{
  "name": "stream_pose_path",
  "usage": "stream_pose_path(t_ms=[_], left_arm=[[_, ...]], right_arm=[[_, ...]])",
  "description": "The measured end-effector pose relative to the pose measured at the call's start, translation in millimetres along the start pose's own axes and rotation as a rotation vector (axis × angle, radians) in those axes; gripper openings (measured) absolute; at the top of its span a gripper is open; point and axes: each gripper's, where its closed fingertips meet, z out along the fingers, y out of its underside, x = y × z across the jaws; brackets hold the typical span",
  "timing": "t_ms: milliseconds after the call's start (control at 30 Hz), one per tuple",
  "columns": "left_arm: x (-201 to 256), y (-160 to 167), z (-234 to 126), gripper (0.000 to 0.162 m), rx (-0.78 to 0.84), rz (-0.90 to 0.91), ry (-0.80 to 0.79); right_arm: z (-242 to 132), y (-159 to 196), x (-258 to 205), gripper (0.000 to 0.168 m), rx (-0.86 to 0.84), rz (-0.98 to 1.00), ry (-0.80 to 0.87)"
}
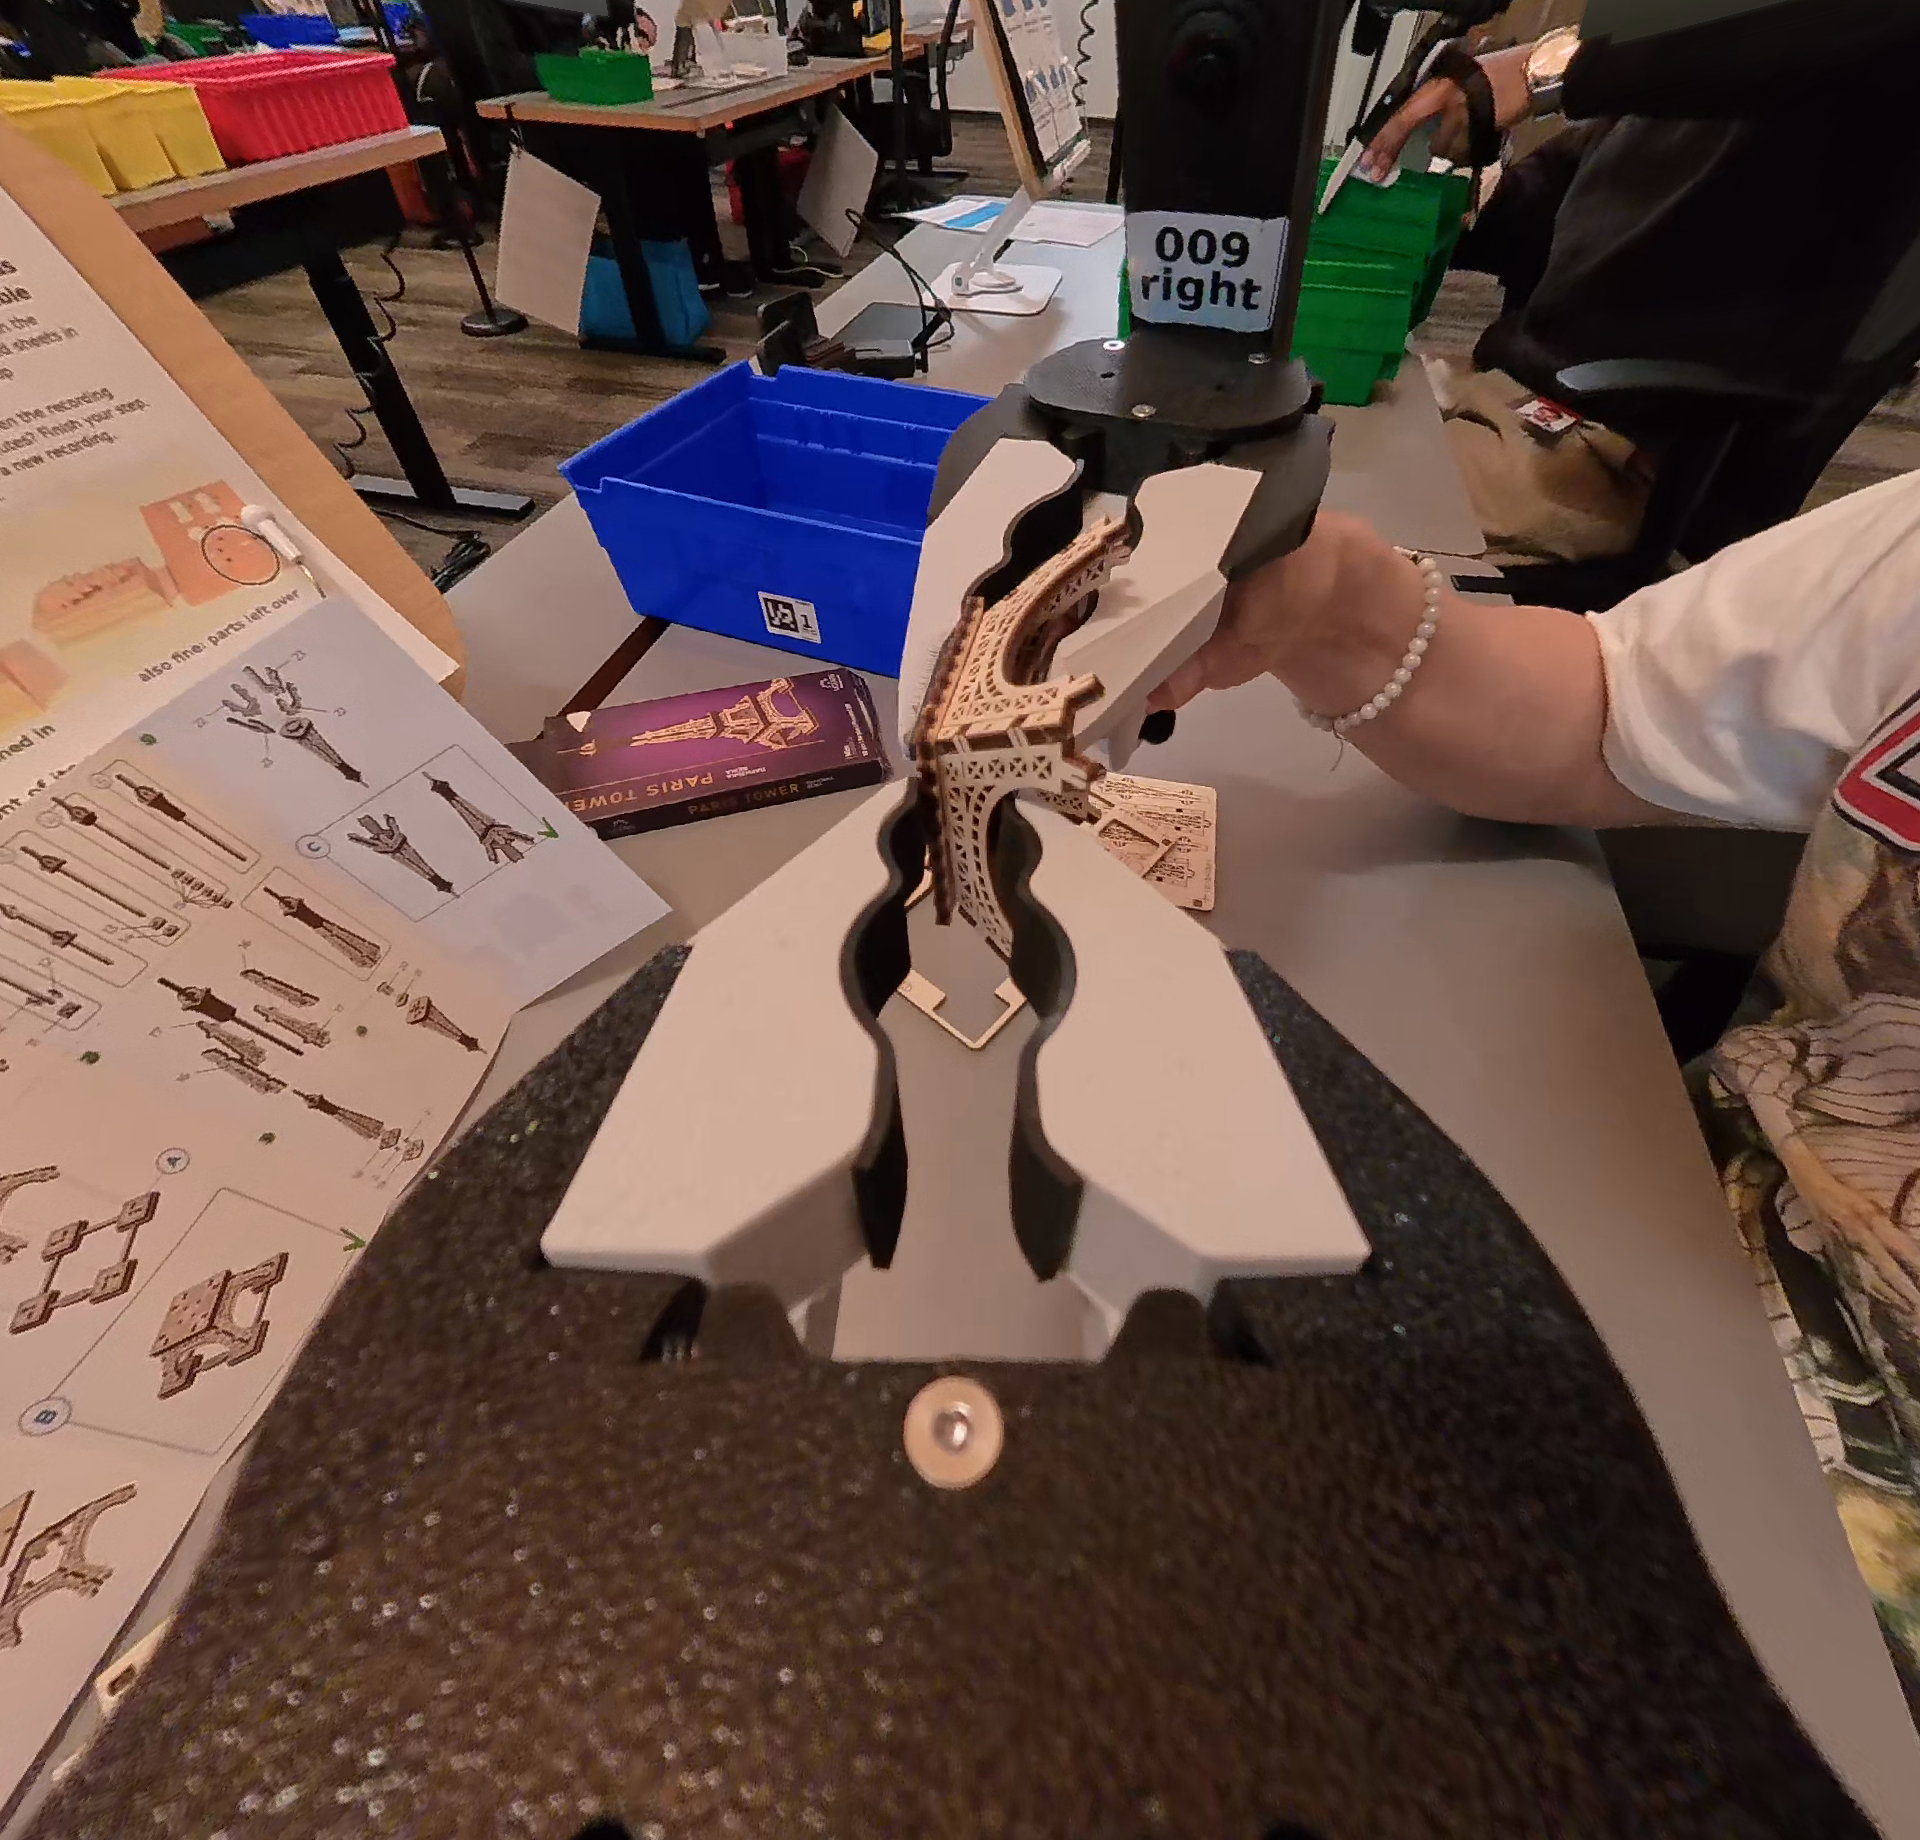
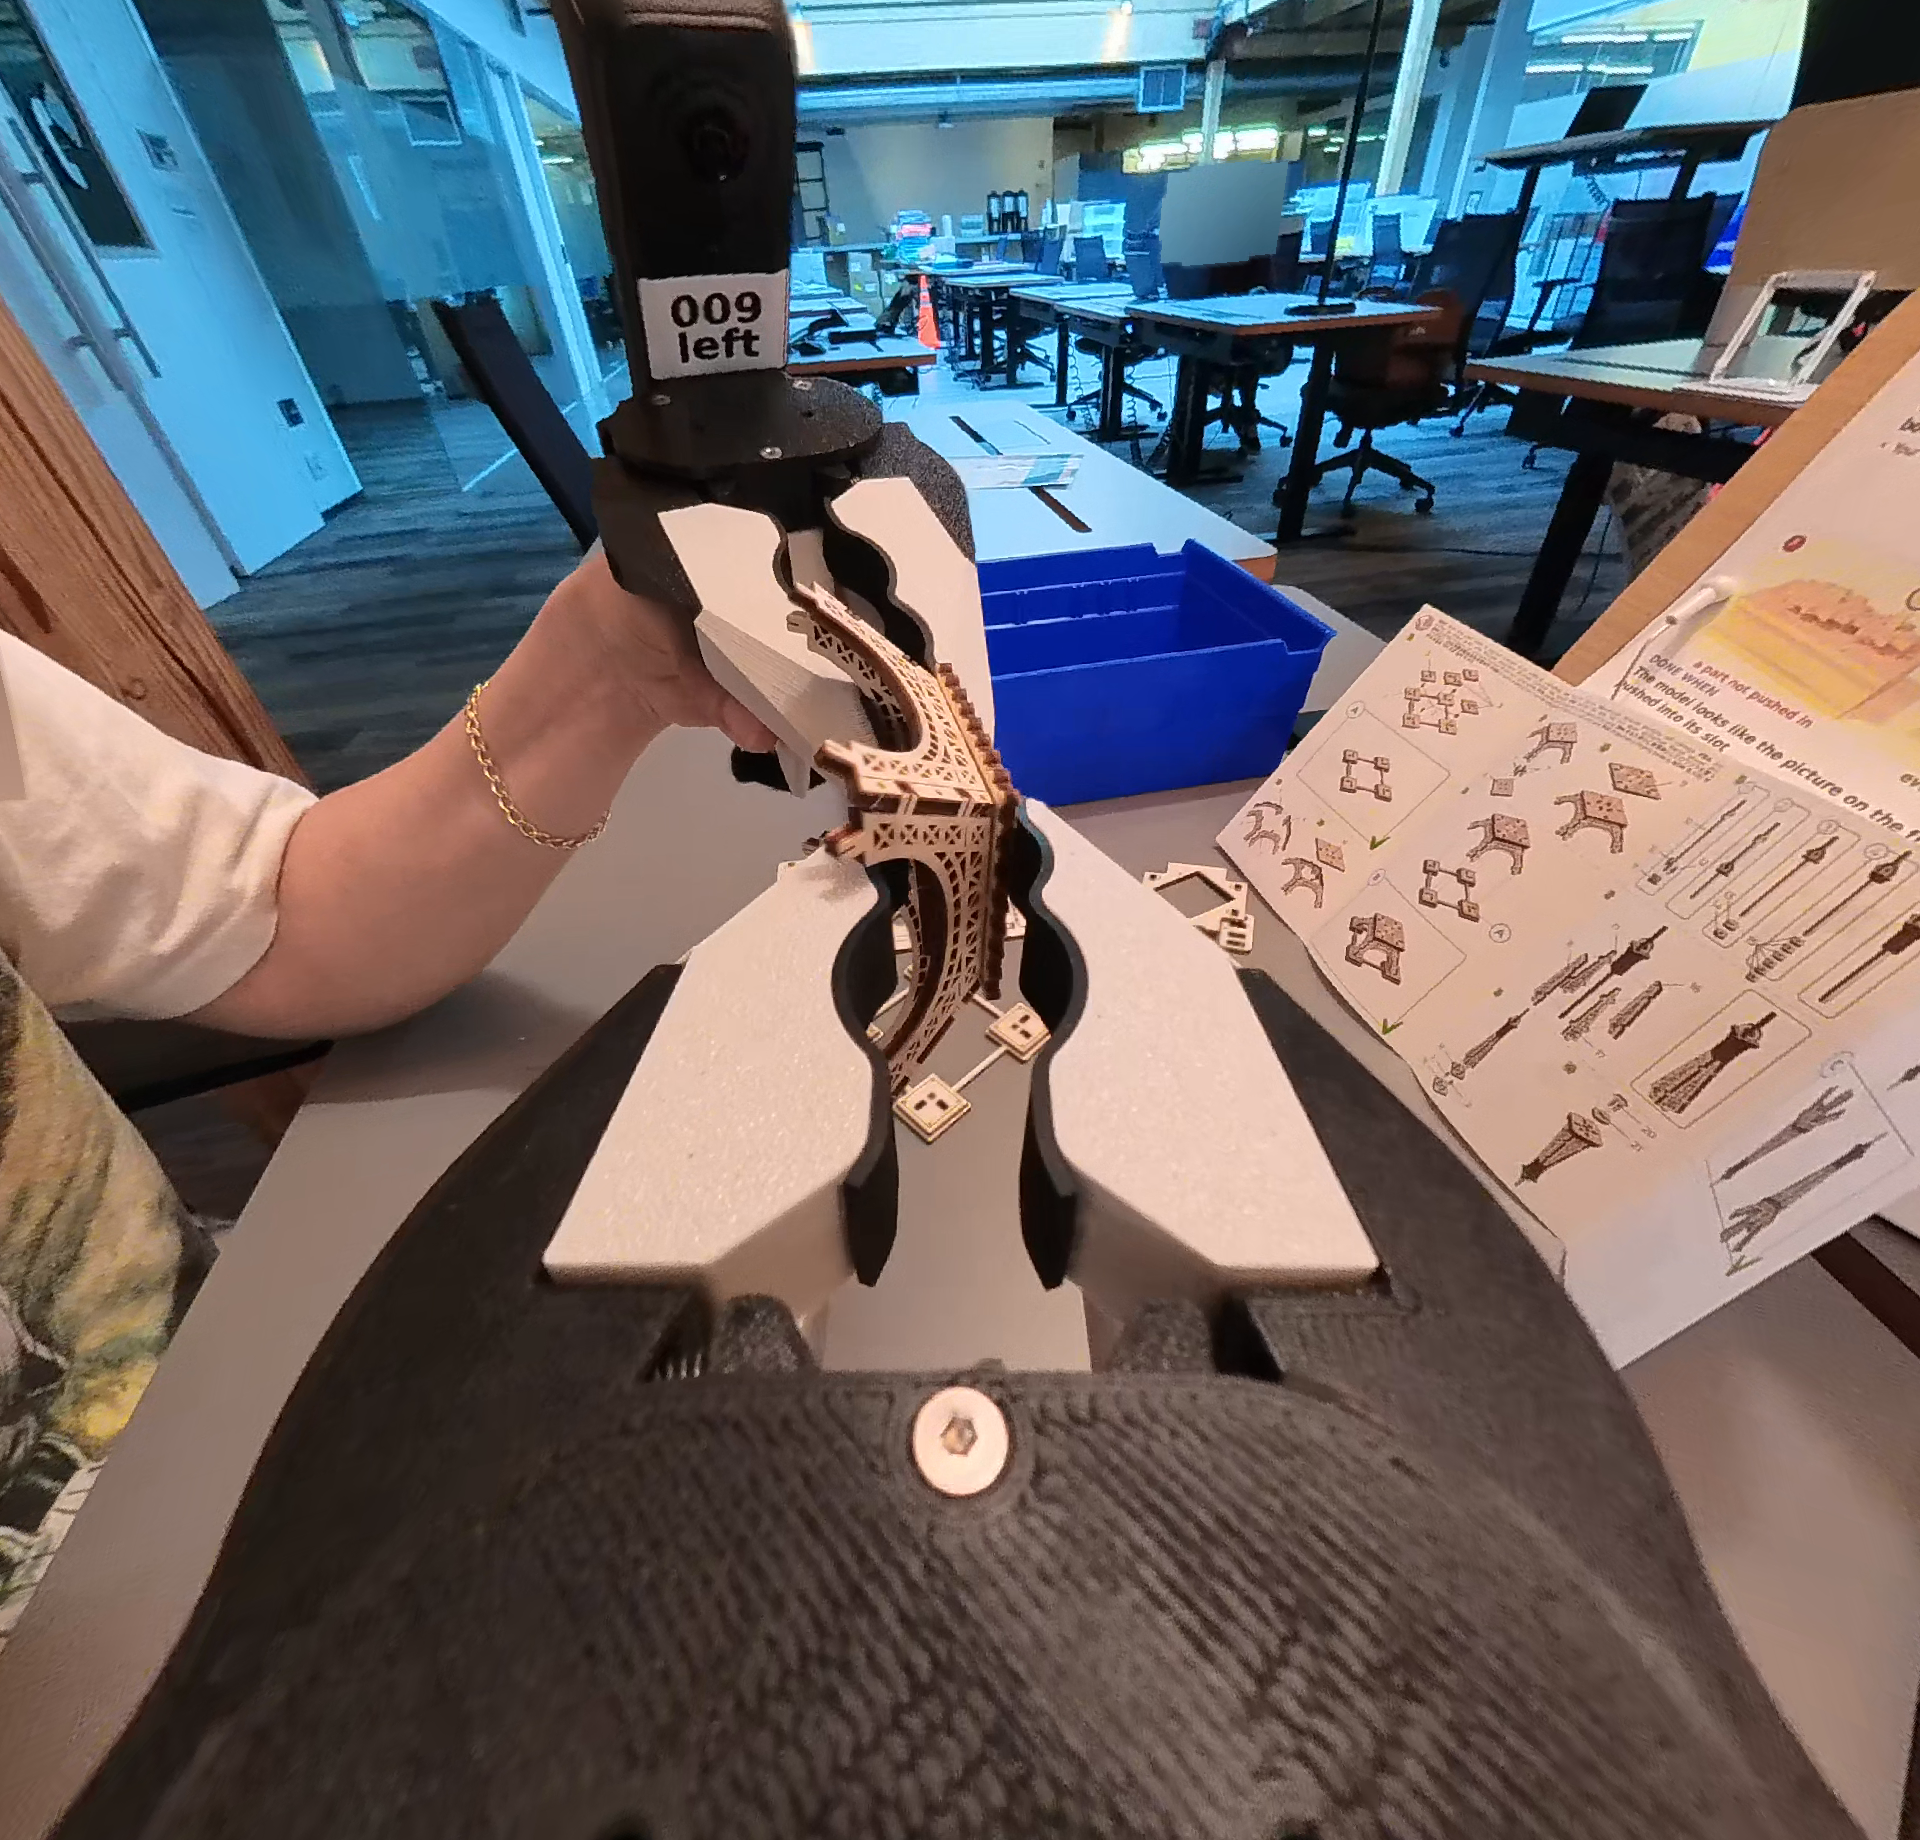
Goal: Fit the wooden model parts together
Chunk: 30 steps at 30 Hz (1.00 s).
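Two lattice-cut wooden arch panels meet edge to edge at an angle above the grey table. My left gripper (image 1: 966,814) is shut on the nearer arch panel (image 1: 977,886). My right gripper (image 1: 1023,720) faces it, shut on the other arch panel (image 1: 1039,616). In the right wrist view my right gripper (image 2: 951,845) holds its arch panel (image 2: 940,959), and my left gripper (image 2: 894,751) holds the far one (image 2: 883,678). A square wooden base frame (image 2: 966,1073) lies on the table under the panels and also shows in the left wrist view (image 1: 961,1021).
A blue bin (image 1: 769,512) stands behind on the table (image 1: 1403,959). A purple model box (image 1: 717,751) and a flat sheet of wooden parts (image 1: 1164,834) lie near it. Instruction sheets (image 1: 260,907) lean on a board at one side; they also show in the right wrist view (image 2: 1558,907). The tips of both grippers are at nearly the same place.
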Motion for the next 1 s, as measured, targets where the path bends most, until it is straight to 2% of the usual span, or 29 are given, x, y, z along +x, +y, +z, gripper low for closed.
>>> stream_pose_path(t_ms=[267, 467, 667, 867, 1000], left_arm=[[1.3, -3.3, -1.3, 0.011, 0.022, 0.037, 0.002], [11.5, -20.7, -8.1, 0.011, 0.137, 0.178, 0.035], [16.4, -36.1, -16.3, 0.010, 0.245, 0.299, 0.016], [17.5, -36.2, -16.6, 0.011, 0.243, 0.291, 0.024], [18.6, -36.3, -15.4, 0.011, 0.246, 0.285, 0.034]], right_arm=[[-0.7, -3.2, -3.0, 0.015, -0.004, -0.050, 0.005], [-4.3, -23.2, -14.1, 0.018, 0.047, -0.241, 0.097], [-12.9, -42.3, -22.8, 0.016, 0.130, -0.276, 0.099], [-12.2, -39.7, -22.8, 0.020, 0.101, -0.302, 0.114], [-13.0, -41.7, -24.7, 0.016, 0.110, -0.304, 0.107]])
